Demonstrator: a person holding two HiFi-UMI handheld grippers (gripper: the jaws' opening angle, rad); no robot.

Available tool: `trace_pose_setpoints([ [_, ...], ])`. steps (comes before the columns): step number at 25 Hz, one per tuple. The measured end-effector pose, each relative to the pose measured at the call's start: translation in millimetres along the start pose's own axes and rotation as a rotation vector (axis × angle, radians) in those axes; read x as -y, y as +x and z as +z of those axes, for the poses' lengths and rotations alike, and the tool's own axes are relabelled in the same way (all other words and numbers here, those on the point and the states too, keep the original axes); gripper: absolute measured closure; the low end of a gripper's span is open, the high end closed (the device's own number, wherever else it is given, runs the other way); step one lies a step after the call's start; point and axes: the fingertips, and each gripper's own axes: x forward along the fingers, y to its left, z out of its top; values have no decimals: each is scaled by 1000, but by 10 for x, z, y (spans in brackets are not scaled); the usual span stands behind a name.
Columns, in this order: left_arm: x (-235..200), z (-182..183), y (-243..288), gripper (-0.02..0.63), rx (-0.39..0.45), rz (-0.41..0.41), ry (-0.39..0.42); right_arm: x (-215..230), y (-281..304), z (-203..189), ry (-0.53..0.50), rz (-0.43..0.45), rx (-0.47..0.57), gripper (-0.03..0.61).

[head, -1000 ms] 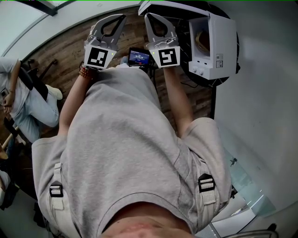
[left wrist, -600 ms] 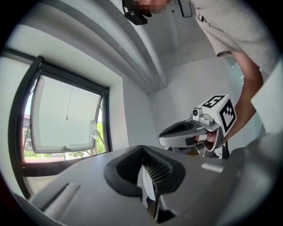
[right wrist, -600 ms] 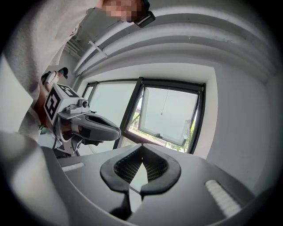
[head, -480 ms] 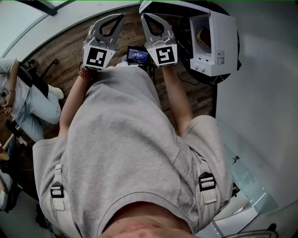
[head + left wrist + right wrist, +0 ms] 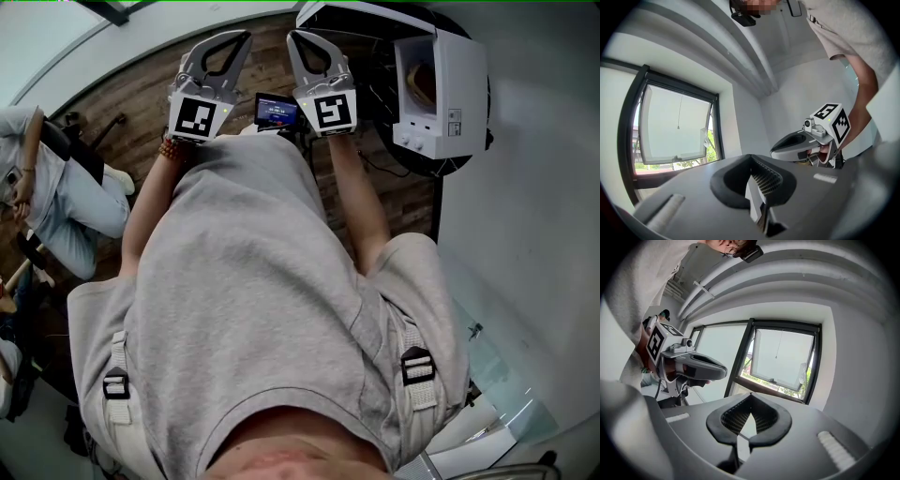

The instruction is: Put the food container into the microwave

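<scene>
Grippers are held side by side in front of the person's chest in the head view, both pointing toward 12 o'clock. The left gripper (image 5: 242, 37) sits at 11 o'clock of the frame and the right gripper (image 5: 294, 37) at 12 o'clock, near each other but apart.

Left gripper view: the jaws of the left gripper (image 5: 752, 159) are clenched tip to tip and carry nothing. The right gripper (image 5: 801, 143) shows at 3 o'clock, and a window (image 5: 675, 126) fills 9 o'clock.

Right gripper view: the jaws of the right gripper (image 5: 750, 398) are likewise clenched together and bare. The left gripper (image 5: 696, 364) shows at 9 o'clock, and a window (image 5: 780, 362) stands at 12 o'clock.

The white microwave (image 5: 459, 94) stands at 1 o'clock in the head view on a dark counter (image 5: 441, 167), its door (image 5: 314, 11) open. The food container (image 5: 422, 84), a tan shape, lies inside the cavity, well apart from both grippers.

A small lit screen (image 5: 278, 111) shows between the two marker cubes. A second person (image 5: 66, 202) sits at 9 o'clock on the wooden floor (image 5: 122, 103).
</scene>
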Motion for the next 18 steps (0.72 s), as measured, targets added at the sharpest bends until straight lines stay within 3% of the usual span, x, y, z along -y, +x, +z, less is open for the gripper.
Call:
trace_pose_setpoints([
  [14,-498,-160,-579,611,-7,72,5,-573,372,32,-3,69,15,565],
  [18,-608,-212,-699,611,0,75,43,-728,458,33,1,79,15,565],
])
